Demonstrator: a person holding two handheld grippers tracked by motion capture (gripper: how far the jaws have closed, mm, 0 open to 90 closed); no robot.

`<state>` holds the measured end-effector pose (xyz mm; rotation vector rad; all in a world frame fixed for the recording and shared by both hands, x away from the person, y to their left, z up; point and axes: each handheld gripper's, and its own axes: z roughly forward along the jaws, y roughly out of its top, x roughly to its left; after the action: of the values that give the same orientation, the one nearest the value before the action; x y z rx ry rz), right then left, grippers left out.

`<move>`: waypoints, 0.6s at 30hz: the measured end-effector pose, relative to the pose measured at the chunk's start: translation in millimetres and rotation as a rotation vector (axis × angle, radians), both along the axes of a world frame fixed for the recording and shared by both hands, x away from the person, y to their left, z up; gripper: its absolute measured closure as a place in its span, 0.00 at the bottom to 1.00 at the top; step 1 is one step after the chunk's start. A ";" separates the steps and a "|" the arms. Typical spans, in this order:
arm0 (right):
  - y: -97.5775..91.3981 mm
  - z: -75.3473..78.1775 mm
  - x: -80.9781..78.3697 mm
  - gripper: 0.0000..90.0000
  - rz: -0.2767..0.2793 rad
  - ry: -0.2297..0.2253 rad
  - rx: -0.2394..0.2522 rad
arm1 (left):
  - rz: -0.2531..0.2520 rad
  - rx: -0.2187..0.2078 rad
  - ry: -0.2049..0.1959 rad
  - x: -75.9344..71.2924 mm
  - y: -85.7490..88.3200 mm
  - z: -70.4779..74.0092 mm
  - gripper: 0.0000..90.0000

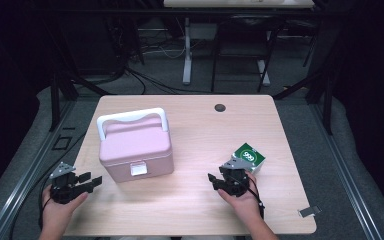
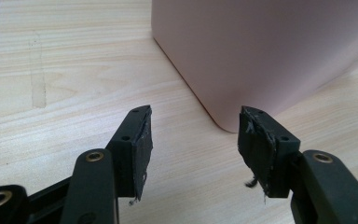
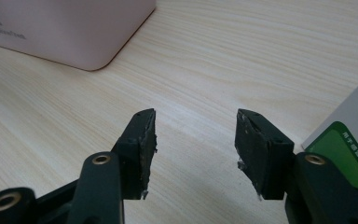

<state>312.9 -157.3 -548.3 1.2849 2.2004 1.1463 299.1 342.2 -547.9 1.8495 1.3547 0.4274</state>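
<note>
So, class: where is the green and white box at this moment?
In the high view the green and white box sits on the table's right half, just beyond the right gripper and well right of the pink case.

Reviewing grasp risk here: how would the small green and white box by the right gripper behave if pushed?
The green and white box looks like thin cardboard, so probably light and easily dented. Its flat faces suggest it would slide on the smooth table, not roll.
</note>
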 end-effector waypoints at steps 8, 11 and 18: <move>0.0 0.3 -0.8 0.54 -0.002 -0.002 -0.016 | 0.007 0.011 -0.014 0.3 -0.9 1.5 0.50; 2.9 0.7 -1.1 0.54 0.006 -0.007 -0.024 | -0.003 0.011 -0.021 1.4 -1.9 1.8 0.50; 5.8 3.0 -0.6 0.54 0.002 -0.018 -0.027 | -0.002 0.018 -0.029 2.8 -3.9 5.1 0.50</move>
<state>312.2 -151.5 -545.3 1.2573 2.1975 1.1199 301.9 338.3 -542.8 1.8526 1.3339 0.4652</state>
